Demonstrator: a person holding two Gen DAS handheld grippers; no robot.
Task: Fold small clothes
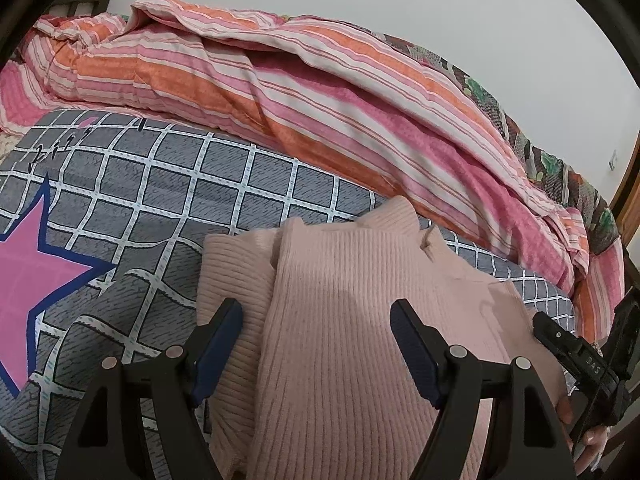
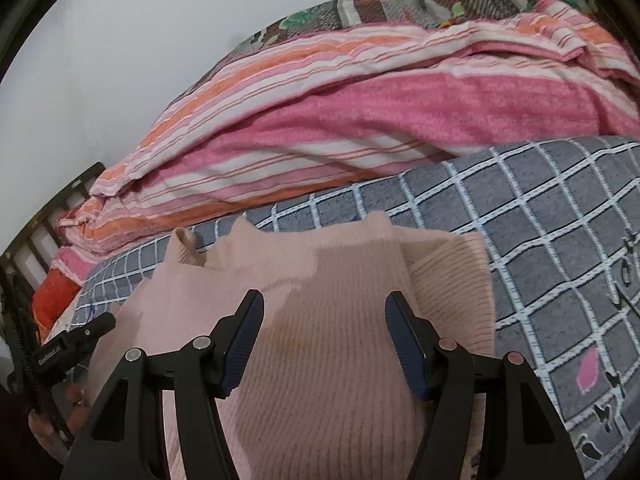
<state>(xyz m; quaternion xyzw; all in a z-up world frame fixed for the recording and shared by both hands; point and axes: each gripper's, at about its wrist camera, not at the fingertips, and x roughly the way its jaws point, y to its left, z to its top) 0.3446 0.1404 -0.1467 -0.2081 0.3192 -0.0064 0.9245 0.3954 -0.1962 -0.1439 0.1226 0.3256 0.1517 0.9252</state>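
The left gripper [image 1: 316, 322] hangs with its blue-padded jaws spread wide above the pale pink ribbed knit sweater [image 1: 352, 320], nothing pinched between them. The right gripper [image 2: 324, 316] is likewise spread over the same sweater [image 2: 320, 360], gripping nothing. The sweater lies partly folded on the grey bedsheet with a white grid and pink star [image 1: 160, 200], near its front edge, one layer lapped over another on the left side. Behind it, along the far edge of the bed, a pink, orange and white striped quilt [image 1: 280, 100] is heaped. The next fold probably goes best if each gripper pinches only the layer to be moved and both lift evenly.
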